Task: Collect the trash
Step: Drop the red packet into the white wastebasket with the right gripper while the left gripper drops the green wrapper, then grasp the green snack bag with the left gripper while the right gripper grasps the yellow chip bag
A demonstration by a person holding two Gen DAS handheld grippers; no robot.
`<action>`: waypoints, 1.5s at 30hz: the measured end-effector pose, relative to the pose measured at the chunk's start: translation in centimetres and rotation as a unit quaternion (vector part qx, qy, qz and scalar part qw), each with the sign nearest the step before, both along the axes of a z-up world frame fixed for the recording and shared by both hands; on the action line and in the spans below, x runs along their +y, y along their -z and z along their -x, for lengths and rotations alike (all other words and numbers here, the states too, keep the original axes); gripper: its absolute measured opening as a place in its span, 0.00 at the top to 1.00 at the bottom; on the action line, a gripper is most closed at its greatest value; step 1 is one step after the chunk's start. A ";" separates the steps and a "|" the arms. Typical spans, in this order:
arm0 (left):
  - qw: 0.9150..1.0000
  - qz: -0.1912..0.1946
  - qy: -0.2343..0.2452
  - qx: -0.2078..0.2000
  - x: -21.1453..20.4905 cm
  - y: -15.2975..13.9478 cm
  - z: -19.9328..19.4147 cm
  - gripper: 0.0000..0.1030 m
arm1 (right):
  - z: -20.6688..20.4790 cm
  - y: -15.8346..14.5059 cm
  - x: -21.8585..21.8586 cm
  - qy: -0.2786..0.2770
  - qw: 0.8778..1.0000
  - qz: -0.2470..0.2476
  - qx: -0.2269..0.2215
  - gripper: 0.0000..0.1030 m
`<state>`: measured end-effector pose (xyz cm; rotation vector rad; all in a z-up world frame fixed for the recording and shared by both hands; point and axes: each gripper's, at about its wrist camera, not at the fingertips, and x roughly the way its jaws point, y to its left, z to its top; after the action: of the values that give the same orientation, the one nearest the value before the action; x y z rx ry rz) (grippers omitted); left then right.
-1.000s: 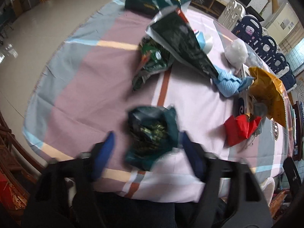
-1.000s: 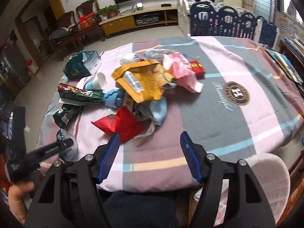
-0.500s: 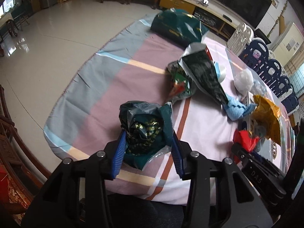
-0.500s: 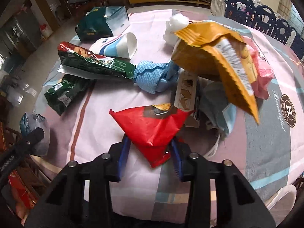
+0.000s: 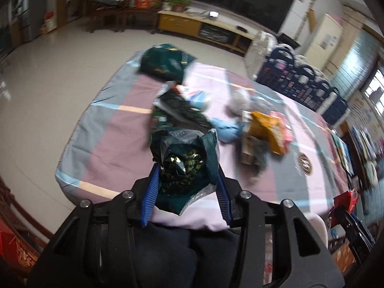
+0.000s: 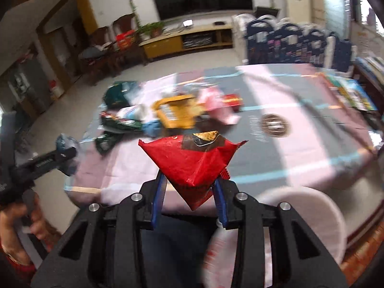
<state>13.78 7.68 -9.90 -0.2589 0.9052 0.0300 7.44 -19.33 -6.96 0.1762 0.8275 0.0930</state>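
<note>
My left gripper [image 5: 186, 187] is shut on a crumpled dark green wrapper [image 5: 184, 165], held up above the near edge of the table [image 5: 115, 129]. My right gripper [image 6: 189, 192] is shut on a red snack packet [image 6: 192, 160], also lifted off the cloth. From the left wrist view the red snack packet [image 5: 344, 202] shows at the far right, and from the right wrist view the dark green wrapper [image 6: 66, 144] shows at the left with a hand [image 6: 14, 230] on the tool. More trash lies mid-table: a yellow bag [image 6: 176, 114], a long green packet [image 5: 182, 110], a blue cloth [image 5: 226, 129].
A large green bag [image 5: 165, 62] lies at the table's far edge. A white plastic chair [image 6: 302, 216] stands at the near right of the table. Wooden chairs, a low cabinet [image 6: 189, 39] and stacked blue chairs [image 6: 295, 43] ring the room beyond.
Both grippers closed on their pieces, the left on the green wrapper and the right on the red packet, then rose off the tablecloth and drew back toward the near edge.
</note>
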 end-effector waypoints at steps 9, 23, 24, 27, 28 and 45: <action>0.984 -0.001 0.180 -0.009 -12.2 -1.3 3.5 0.56 | 8.3 1.6 -8.7 0.086 0.995 0.026 0.053 0.58; 0.887 0.055 0.450 0.086 -27.0 4.9 8.4 0.52 | 13.0 -1.2 -16.8 0.249 0.968 -0.008 -0.006 0.14; 0.879 0.054 0.466 0.091 -27.9 5.4 8.7 0.44 | 13.2 -1.4 -17.2 0.255 0.967 -0.010 -0.007 0.14; 0.887 0.025 0.454 0.076 -28.3 5.9 9.1 0.10 | 13.1 -1.4 -17.4 0.258 0.966 -0.013 -0.007 0.14; 0.892 0.020 0.447 0.067 -28.0 5.7 8.8 0.10 | 13.0 -1.2 -17.2 0.256 0.967 -0.014 -0.004 0.14; 0.998 -0.016 -0.035 0.054 1.1 8.1 -9.8 0.30 | 6.9 2.1 -12.1 0.188 0.981 -0.017 0.041 0.14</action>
<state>23.62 8.78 -17.99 -0.2607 1.0018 0.1238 0.52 -31.45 -9.08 0.3679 0.8621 -0.2569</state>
